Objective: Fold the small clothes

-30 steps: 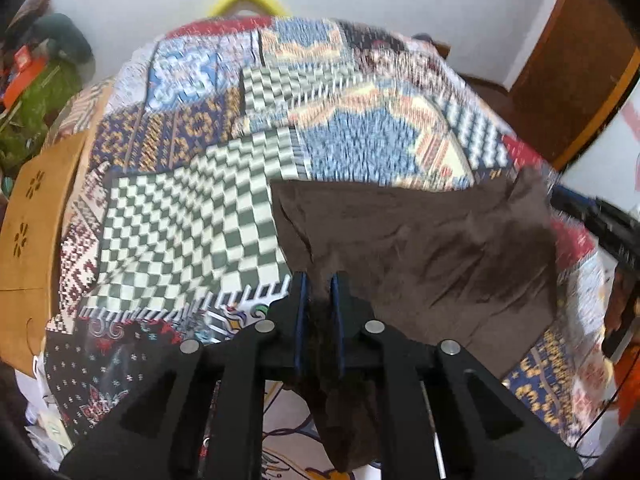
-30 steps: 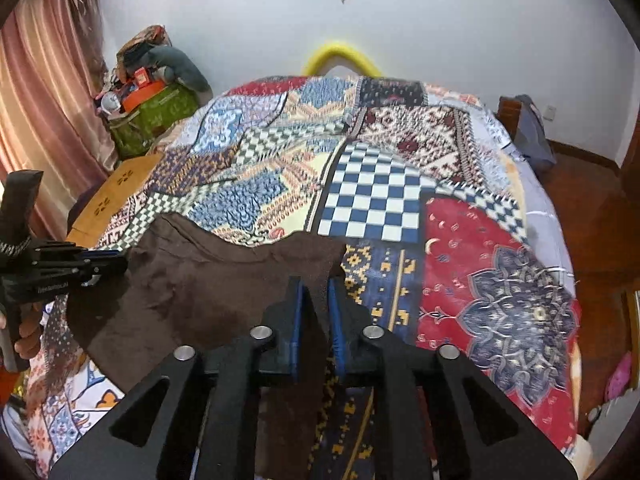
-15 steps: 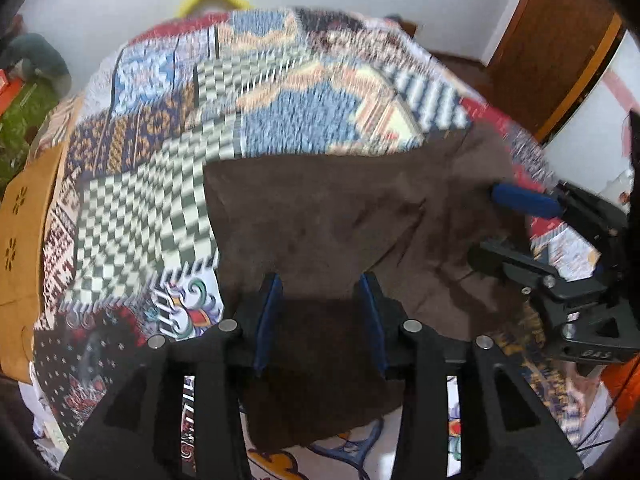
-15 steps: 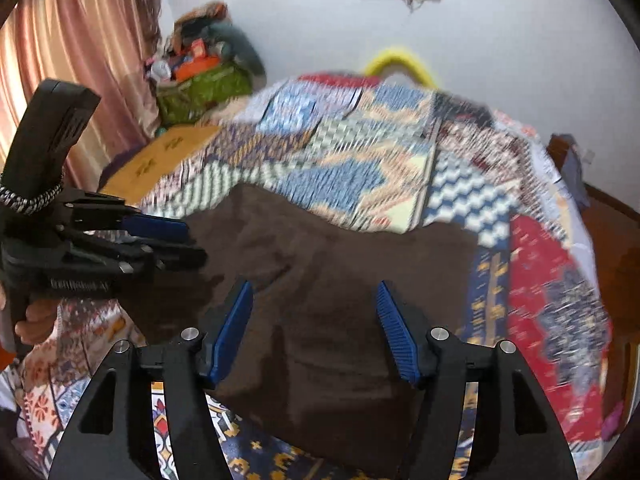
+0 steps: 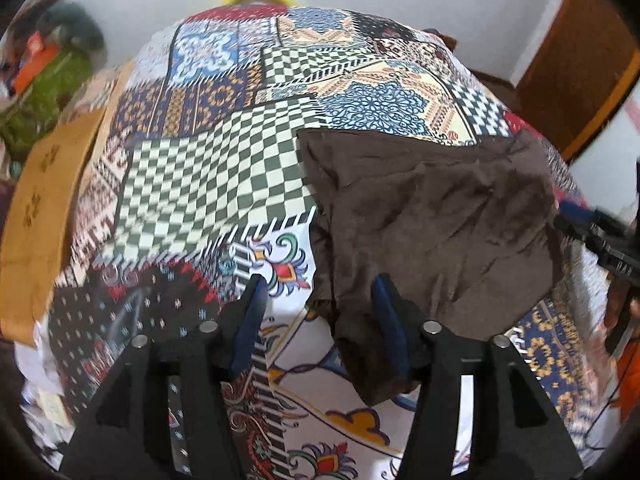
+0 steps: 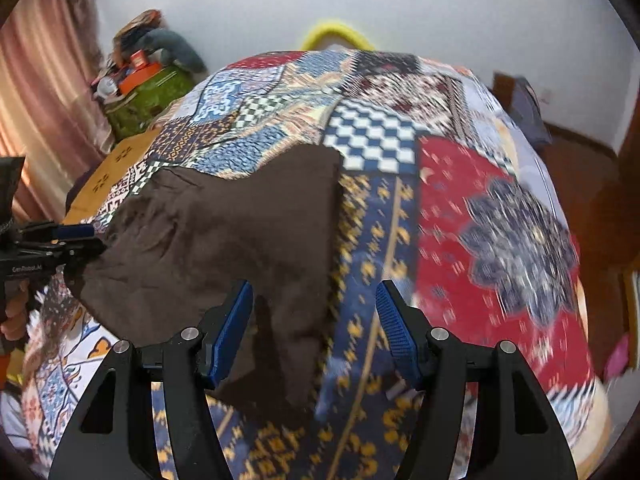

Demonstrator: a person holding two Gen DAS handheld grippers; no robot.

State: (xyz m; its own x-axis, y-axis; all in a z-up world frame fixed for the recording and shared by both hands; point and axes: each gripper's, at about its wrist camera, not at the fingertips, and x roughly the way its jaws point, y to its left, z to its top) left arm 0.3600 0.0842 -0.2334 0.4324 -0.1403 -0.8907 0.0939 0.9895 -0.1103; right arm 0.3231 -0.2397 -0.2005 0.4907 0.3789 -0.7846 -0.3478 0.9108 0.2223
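Brown garment (image 5: pixel 432 216) spread flat on patchwork bedspread (image 5: pixel 208 184), long axis running between the grippers, left gripper (image 5: pixel 320 320) opening, right gripper (image 6: pixel 316 320) released, only right view shows pink curtain (image 6: pixel 44 92)

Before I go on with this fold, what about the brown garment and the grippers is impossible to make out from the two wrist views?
- Brown garment, left wrist view: near hem hidden behind the left gripper, whose jaws are opening.
- Same garment, right wrist view: lower edge runs behind the right gripper; garment type unclear.
- Bedspread, right wrist view: red patch motion-blurred.
- Left wrist view: right gripper cut off by the right edge.
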